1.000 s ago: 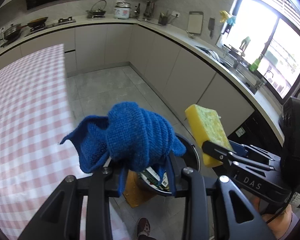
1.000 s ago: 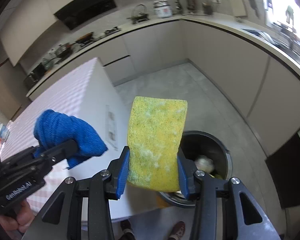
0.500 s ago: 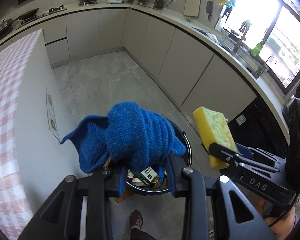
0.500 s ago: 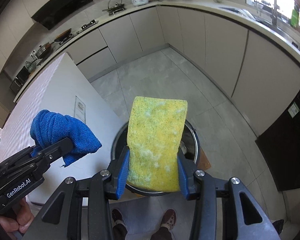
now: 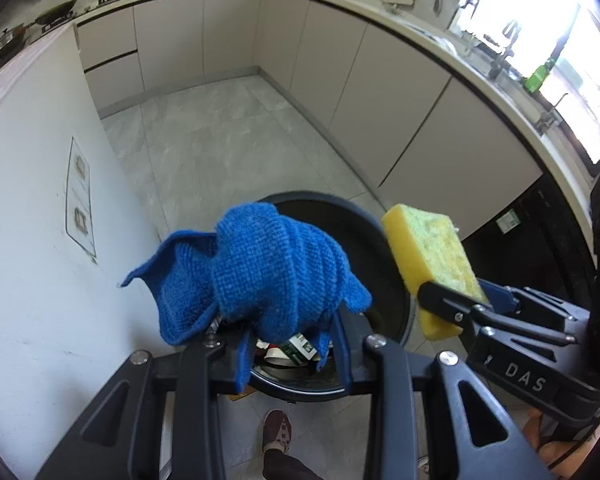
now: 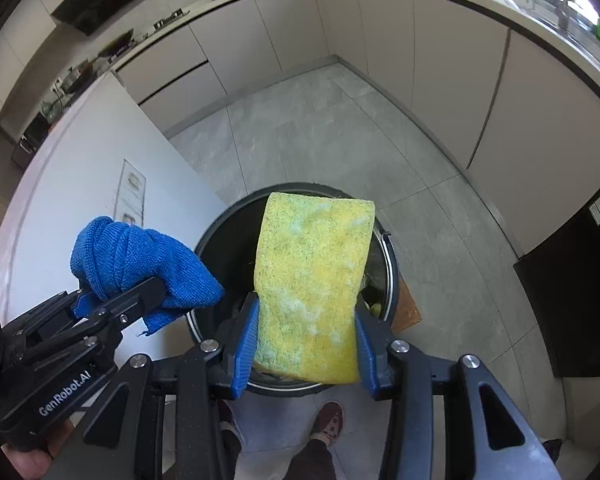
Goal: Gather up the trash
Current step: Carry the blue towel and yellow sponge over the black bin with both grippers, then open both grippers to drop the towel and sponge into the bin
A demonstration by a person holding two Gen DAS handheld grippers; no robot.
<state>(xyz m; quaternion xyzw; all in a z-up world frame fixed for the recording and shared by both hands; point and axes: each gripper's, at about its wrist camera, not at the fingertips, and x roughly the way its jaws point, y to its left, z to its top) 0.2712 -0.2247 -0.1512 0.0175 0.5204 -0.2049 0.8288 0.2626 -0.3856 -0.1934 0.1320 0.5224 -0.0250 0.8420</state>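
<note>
Clamping a crumpled blue cloth [image 5: 272, 276], left gripper [image 5: 292, 344]; right gripper [image 6: 306, 344] pinches yellow sponge [image 6: 312, 292].

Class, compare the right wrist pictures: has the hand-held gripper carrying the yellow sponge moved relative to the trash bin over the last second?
Yes. The right hand-held gripper has carried the yellow sponge leftward over the trash bin, which earlier sat off to its right.

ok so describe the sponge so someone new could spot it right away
Find the round black bin on the grey kitchen floor. Right above it the right gripper clamps the sponge, a flat yellow slab speckled green, unlike the bunched blue cloth beside it.
</note>
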